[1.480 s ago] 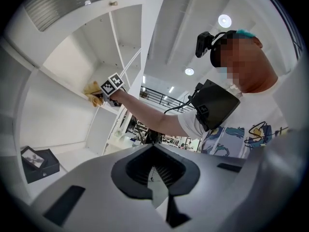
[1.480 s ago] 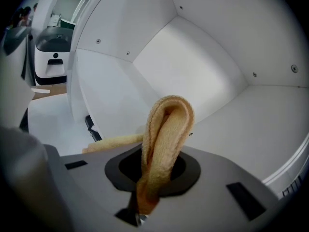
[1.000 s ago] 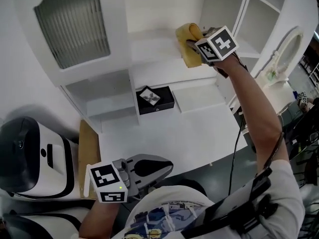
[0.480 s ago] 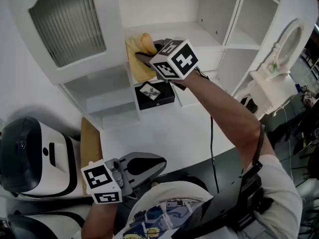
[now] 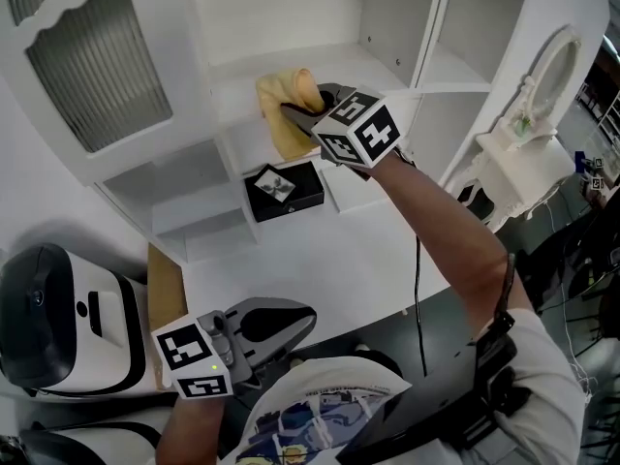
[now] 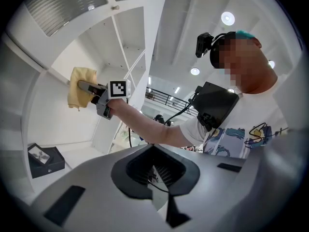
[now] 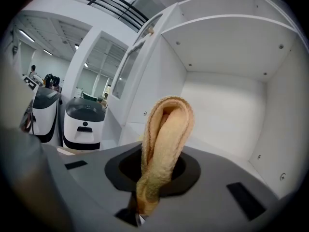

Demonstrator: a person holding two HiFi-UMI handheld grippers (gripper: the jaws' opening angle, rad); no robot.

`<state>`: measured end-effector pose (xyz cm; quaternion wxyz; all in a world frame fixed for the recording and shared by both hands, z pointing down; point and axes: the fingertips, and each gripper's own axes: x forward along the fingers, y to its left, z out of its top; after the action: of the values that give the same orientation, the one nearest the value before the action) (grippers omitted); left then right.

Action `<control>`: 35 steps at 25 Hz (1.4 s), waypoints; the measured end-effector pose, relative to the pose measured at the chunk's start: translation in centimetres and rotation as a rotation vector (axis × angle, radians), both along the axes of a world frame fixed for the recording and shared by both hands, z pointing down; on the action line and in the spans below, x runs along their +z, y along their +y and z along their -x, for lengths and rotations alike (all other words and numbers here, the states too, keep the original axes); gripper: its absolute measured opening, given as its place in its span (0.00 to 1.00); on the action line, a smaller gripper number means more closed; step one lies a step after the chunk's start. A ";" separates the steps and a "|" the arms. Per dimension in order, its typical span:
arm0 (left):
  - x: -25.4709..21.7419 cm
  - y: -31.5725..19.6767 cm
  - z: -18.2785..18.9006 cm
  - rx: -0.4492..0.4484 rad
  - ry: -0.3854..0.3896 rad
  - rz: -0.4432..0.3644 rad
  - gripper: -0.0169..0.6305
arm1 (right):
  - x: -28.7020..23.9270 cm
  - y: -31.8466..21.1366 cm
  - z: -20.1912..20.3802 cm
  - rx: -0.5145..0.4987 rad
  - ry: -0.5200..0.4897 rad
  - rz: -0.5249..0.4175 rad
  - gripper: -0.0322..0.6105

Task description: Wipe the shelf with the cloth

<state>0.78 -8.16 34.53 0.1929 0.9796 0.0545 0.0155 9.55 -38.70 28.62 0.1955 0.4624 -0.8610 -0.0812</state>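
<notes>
Right gripper view: cloth (image 7: 162, 149) clamped between fingers of right gripper (image 7: 139, 214).

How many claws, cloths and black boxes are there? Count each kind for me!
Claws: 2, the left claw and the right claw
Yellow cloth: 1
Black box: 1
Total: 4

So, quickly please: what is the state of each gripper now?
Left gripper: closed, holding nothing.
Right gripper: closed on the yellow cloth.
</notes>
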 end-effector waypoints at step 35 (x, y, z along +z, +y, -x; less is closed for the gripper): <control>0.0 1.4 -16.4 -0.129 -0.056 -0.036 0.05 | 2.7 3.5 -26.5 0.181 -0.054 -0.078 0.15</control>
<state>17.14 -6.81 34.53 0.1772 0.9836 -0.0147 0.0315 36.00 -35.19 31.32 0.1606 0.5477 -0.8168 -0.0840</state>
